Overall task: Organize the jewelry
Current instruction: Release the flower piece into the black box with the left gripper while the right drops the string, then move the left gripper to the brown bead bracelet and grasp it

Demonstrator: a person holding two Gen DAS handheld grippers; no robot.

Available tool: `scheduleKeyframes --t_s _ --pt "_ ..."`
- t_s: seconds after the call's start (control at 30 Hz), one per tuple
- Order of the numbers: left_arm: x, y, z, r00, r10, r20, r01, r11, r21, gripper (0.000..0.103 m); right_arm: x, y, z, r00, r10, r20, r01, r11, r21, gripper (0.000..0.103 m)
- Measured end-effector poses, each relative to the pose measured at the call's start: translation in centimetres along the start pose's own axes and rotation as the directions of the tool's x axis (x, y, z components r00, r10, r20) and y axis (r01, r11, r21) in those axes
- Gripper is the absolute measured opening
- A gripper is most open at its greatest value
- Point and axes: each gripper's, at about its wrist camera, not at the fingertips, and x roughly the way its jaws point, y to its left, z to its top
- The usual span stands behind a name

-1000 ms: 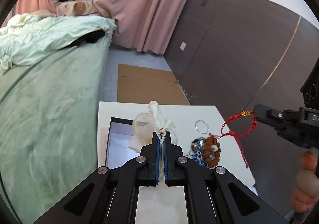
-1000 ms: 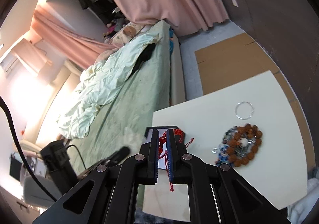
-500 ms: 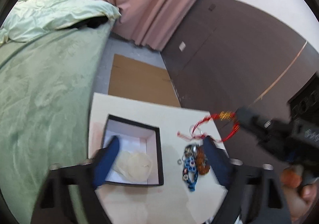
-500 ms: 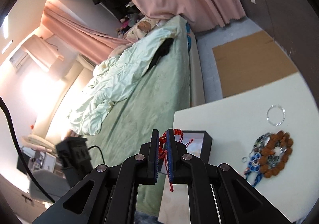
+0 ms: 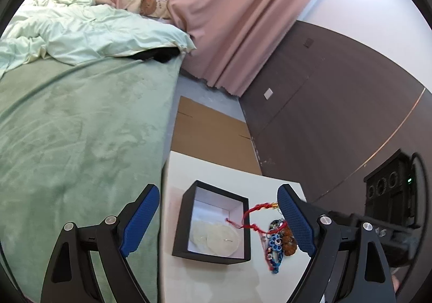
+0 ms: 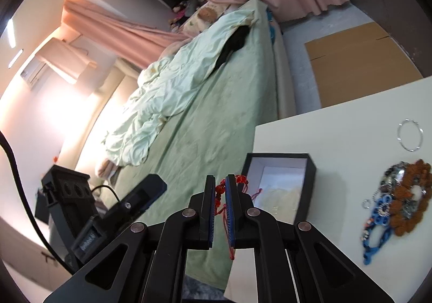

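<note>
A bed (image 5: pixel 81 119) covered by a green blanket is seen at the left, with a pale crumpled duvet (image 5: pixel 81 30) heaped on it. Pink curtains (image 5: pixel 229 27) are hung behind it. A dark brown panelled wall (image 5: pixel 337 103) is set at the right, and flattened cardboard (image 5: pixel 210 135) is laid on the grey floor (image 5: pixel 205 92).
</note>
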Motion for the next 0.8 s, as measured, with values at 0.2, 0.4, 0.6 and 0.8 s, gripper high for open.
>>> scheduleKeyframes --t_s 0.2,0.4,0.6,0.8 --pt "-0.3 0.6 -0.4 1.000 0.004 -0.013 -0.004 1.000 -0.008 0.089 0.7 -3.2 -0.6 0.984 -0.164 -0.064 0.168 0.984 0.052 0.064" --pt "-0.4 -0.5 -0.8 1.000 -0.009 -0.018 0.010 1.000 0.027 0.089 -4.2 -3.9 -0.6 0.980 -0.198 0.005 0.198 0.979 0.055 0.064" --pt "-0.2 -2.0 -1.5 0.999 -0.018 -0.029 0.020 0.997 0.068 0.089 -8.8 -4.7 -0.5 0.974 -0.214 0.080 0.207 0.975 0.080 0.064" --pt "0.4 -4.2 -2.5 0.998 -0.034 -0.049 0.040 0.991 0.126 0.089 -13.1 -6.5 -1.2 0.957 -0.253 0.141 0.238 0.964 0.116 0.064"
